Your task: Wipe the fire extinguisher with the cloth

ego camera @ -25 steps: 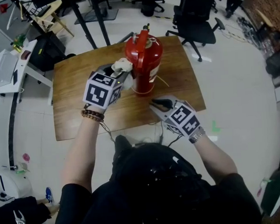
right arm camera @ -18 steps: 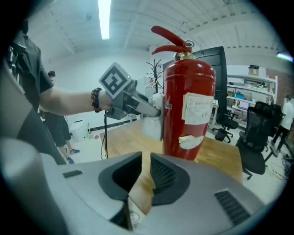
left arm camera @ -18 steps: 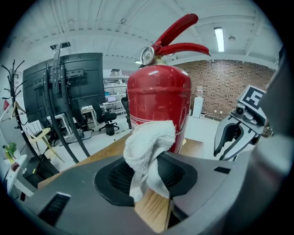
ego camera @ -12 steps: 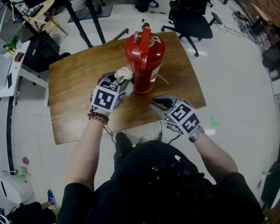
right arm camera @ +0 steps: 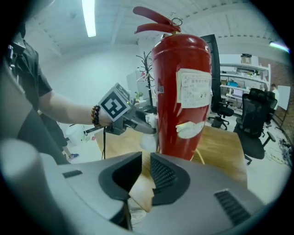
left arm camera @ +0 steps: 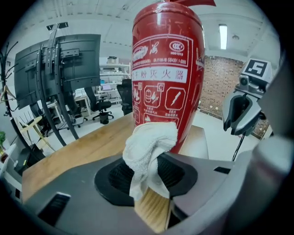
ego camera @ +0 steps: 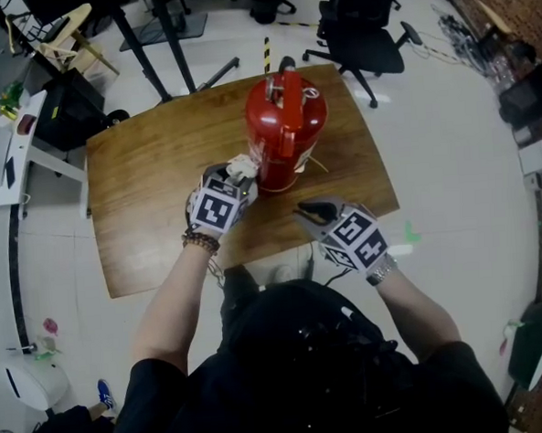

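Cloth pressed to the fire extinguisher's lower side

The left gripper (ego camera: 236, 175) is clamped on a bunched white cloth (left arm camera: 148, 150), which touches the lower body of the red fire extinguisher (ego camera: 285, 128). The extinguisher stands upright near the far edge of the wooden table (ego camera: 141, 191). The right gripper (ego camera: 309, 210) hovers above the table's near edge, just beside the extinguisher. Its jaws are slightly parted with nothing between them.

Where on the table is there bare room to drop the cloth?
Bare: the table left of the left hand-held gripper; also a strip right of the extinguisher. Crowded: the extinguisher's near side, between that gripper and the right hand-held gripper.
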`<state>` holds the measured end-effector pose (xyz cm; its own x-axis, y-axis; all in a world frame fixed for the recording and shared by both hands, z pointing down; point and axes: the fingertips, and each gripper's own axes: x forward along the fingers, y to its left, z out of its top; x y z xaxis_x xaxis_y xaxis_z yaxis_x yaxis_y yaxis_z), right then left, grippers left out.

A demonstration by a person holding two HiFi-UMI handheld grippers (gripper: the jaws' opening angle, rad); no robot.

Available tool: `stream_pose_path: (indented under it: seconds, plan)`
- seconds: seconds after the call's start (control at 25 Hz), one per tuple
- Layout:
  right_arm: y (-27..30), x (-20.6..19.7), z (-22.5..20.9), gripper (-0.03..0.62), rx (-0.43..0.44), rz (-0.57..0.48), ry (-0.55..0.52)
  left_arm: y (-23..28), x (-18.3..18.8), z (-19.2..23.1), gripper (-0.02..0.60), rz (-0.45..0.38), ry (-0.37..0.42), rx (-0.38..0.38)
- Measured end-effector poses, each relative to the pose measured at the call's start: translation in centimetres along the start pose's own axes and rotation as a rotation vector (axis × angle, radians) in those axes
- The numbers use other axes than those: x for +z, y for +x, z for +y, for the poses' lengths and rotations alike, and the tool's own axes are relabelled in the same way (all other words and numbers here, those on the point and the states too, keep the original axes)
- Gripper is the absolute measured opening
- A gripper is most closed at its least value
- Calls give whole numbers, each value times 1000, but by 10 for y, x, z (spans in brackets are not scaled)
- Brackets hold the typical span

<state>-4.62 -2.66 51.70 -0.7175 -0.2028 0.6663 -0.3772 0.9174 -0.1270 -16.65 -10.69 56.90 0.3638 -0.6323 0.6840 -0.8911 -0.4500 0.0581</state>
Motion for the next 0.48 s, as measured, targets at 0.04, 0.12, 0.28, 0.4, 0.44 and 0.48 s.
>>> stream_pose_path:
  seconds: [0.04, 0.12, 0.28, 0.4, 0.44, 0.48]
  plan:
    - [1, 0, -1, 78, -3, 0, 4, 4, -4, 2, 140, 10, 5, 2]
    - [3, 1, -3, 78, -8, 3, 13, 13, -10, 6, 140, 21, 17, 4]
    - [6, 0, -5, 78, -13, 10, 32, 29, -27, 7, 140, 56, 21, -9]
    - [9, -2, -6, 78, -14, 15, 45, 41, -40, 7, 140, 83, 18, -22]
    - [10, -4, -6, 78, -16, 17, 49, 45, -44, 6, 140, 93, 16, -27]
    - [10, -5, -7, 78, -18, 19, 53, 48, -49, 5, 140, 105, 14, -33]
